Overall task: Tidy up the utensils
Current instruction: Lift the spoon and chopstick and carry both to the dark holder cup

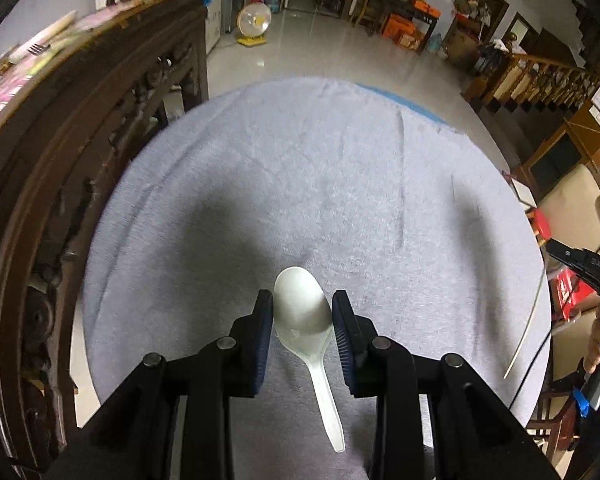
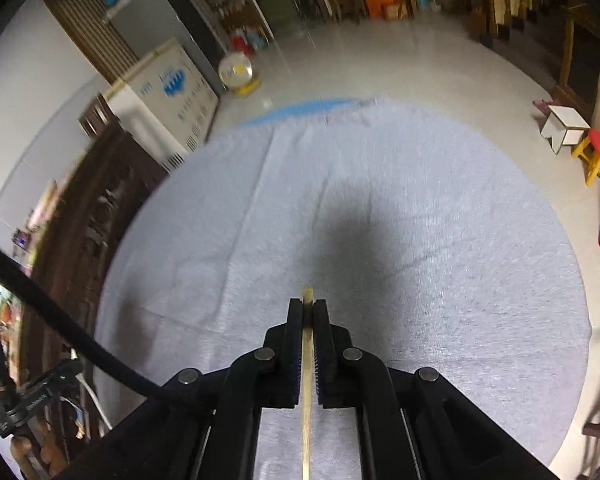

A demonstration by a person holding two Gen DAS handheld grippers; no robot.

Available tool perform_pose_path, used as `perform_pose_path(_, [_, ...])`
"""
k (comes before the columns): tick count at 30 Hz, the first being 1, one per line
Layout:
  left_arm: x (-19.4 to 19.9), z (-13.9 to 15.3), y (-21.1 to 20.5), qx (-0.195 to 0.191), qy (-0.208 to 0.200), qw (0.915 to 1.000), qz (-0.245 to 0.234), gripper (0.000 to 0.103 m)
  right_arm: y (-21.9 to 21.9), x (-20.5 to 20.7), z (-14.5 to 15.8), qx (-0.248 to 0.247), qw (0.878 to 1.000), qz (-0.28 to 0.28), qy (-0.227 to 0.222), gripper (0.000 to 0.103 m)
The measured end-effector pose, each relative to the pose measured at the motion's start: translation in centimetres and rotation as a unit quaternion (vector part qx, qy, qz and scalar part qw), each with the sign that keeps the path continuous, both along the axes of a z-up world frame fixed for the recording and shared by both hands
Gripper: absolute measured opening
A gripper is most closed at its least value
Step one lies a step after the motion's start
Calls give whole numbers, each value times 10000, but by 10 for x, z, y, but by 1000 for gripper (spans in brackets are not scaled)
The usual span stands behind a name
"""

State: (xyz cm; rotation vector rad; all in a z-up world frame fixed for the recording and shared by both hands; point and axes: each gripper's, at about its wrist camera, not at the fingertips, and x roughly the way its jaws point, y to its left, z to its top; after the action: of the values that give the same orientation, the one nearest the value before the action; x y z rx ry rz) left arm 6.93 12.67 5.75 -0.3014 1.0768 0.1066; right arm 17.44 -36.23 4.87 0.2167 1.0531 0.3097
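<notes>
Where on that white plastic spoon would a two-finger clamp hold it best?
The left gripper already has the white plastic spoon across its wide bowl, one pad on each side. I would judge the neck just behind the bowl a steadier place: it is narrow and flatter-sided, so the pads would sit squarely. Coming from the sides, across the handle's line, suits its long thin shape.

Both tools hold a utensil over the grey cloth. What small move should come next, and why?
Probably carry both sideways toward the wooden table. The left tool holds the white spoon, the right tool grips the chopstick, and the grey cloth shows no holder.
</notes>
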Motion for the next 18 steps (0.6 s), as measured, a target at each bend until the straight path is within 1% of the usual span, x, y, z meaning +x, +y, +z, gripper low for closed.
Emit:
perform_pose_path(5, [-14, 14, 2, 49, -239, 9996, 139, 31, -8, -32, 35, 148, 9970, -190, -738, 5])
perform_pose_path(9, [-28, 23, 6, -36, -407, 9989, 239, 31, -17, -63, 58, 393, 9920, -291, -1167, 5])
perform_pose_path(13, [-39, 33, 9, -91, -565, 9978, 320, 31, -29, -97, 77, 705, 9862, -357, -1453, 5])
perform_pose_path(18, [-52, 43, 10, -133, -749, 9964, 386, 31, -36, -129, 93, 845, 9806, -375, -1730, 5])
